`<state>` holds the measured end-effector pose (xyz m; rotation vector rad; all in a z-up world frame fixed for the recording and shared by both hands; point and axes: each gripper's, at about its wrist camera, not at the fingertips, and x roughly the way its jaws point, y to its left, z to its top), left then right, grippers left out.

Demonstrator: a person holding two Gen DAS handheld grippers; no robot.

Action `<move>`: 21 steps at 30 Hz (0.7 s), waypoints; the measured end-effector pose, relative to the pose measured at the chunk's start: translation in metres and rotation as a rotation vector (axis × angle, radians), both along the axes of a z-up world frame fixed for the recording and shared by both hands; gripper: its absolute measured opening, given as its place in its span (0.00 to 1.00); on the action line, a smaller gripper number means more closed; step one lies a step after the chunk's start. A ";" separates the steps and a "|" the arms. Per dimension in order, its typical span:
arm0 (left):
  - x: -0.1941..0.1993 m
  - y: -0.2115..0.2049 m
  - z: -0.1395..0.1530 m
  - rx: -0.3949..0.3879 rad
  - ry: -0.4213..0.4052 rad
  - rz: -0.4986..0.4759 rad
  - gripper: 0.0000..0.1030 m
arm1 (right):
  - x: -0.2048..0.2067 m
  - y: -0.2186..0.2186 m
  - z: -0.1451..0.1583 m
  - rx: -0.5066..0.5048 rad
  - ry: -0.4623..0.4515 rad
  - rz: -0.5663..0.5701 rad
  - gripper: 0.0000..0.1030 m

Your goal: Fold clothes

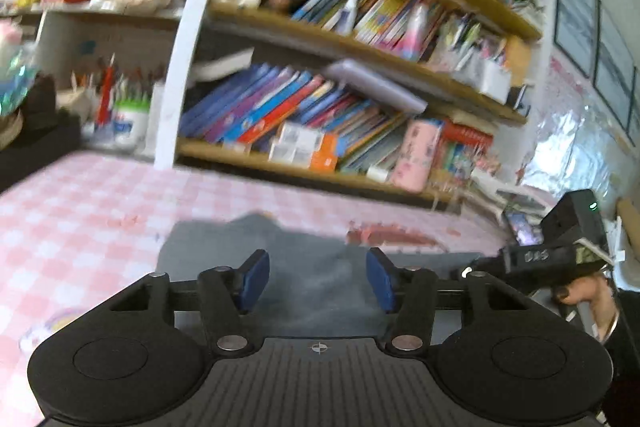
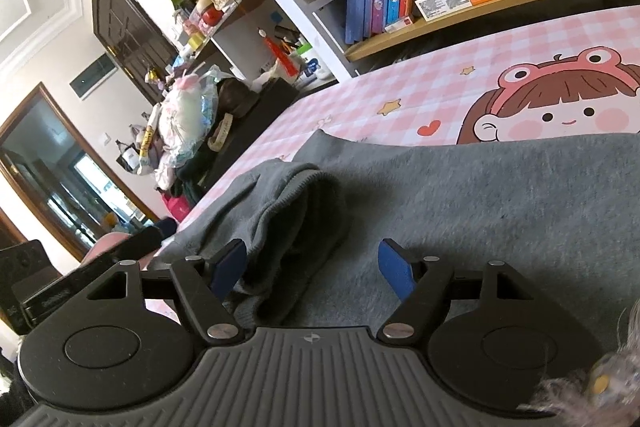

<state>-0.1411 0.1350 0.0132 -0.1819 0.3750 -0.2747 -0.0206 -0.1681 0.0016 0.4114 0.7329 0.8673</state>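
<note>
Early in the fold. Grey top (image 2: 480, 211) flat on the pink check table (image 2: 400, 95), sleeve (image 2: 296, 211) bunched. Left gripper (image 1: 316, 281) spread, empty, blurry. Right gripper (image 2: 312, 267) spread around the sleeve, maybe not pinching. Next: pinch sleeve, fold inward.

grey garment (image 2: 500, 195) flat, cuff rumpled

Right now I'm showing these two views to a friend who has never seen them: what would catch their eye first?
Probably the grey garment spread on the pink checked cloth, a bunched ribbed cuff just ahead of the right gripper, whose blue fingers stand open. Next, the cartoon girl in a frog hat printed beyond it, and the crowded bookshelf behind.
</note>
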 end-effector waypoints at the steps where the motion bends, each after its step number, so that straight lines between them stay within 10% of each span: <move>1: 0.006 -0.002 -0.006 0.024 0.034 0.004 0.50 | 0.000 0.001 -0.001 -0.011 0.001 -0.004 0.65; 21: -0.010 -0.034 -0.022 0.178 -0.071 -0.037 0.88 | -0.073 -0.035 0.009 -0.190 -0.065 -0.172 0.63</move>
